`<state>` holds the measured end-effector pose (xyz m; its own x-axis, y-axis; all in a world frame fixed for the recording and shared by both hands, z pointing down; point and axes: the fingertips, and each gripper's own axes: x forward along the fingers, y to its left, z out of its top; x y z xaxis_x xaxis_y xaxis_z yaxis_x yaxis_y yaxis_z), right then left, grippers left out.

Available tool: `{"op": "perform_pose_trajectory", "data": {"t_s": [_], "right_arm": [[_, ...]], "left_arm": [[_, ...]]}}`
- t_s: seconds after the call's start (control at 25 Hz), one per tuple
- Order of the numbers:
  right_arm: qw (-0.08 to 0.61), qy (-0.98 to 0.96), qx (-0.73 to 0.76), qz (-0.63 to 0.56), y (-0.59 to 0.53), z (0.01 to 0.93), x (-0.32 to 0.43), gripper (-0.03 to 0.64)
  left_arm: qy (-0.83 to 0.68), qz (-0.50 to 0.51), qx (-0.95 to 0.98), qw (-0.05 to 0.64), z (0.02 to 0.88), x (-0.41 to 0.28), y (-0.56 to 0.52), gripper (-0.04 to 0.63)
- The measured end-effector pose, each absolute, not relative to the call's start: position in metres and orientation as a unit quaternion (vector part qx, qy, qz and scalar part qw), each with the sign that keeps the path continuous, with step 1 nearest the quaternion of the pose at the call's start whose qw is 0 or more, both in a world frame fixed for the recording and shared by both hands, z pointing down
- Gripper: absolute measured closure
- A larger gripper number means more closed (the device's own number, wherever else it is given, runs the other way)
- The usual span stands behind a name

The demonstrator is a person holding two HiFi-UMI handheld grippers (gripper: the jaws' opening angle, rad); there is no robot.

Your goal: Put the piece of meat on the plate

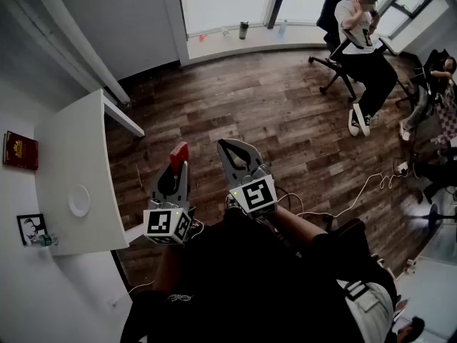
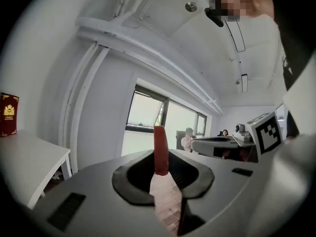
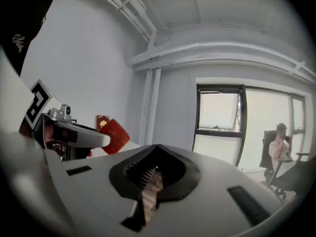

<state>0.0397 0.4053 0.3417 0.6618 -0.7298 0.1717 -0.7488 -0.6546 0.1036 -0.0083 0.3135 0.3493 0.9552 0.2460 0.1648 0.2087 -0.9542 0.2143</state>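
The piece of meat [image 1: 178, 153] is a flat red slab, and my left gripper [image 1: 178, 166] is shut on it, holding it in the air over the wooden floor, right of the table. In the left gripper view the meat [image 2: 159, 149] stands edge-on between the closed jaws. From the right gripper view the meat [image 3: 114, 135] sticks out of the left gripper [image 3: 74, 135]. The round white plate [image 1: 78, 201] lies on the white table [image 1: 68, 148] at the left. My right gripper [image 1: 232, 147] is level beside the left one, shut with nothing in it [image 3: 157, 148].
A red book [image 1: 20, 151] and a small picture frame [image 1: 30, 227] stand against the wall behind the table. A person [image 1: 364, 31] sits in an office chair near the windows at the far right. Cables [image 1: 371, 188] lie on the floor.
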Motion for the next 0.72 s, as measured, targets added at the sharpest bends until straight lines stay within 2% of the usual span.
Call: {"op": "perform_pose_trajectory", "data": {"t_s": [0.72], "right_arm": [[0.110,-0.434,0.893,0.049,0.433,0.363,0.062,0.594]], "left_arm": [[0.088,0.104,0.987,0.079,0.368,0.008,0.332,0.512]]}}
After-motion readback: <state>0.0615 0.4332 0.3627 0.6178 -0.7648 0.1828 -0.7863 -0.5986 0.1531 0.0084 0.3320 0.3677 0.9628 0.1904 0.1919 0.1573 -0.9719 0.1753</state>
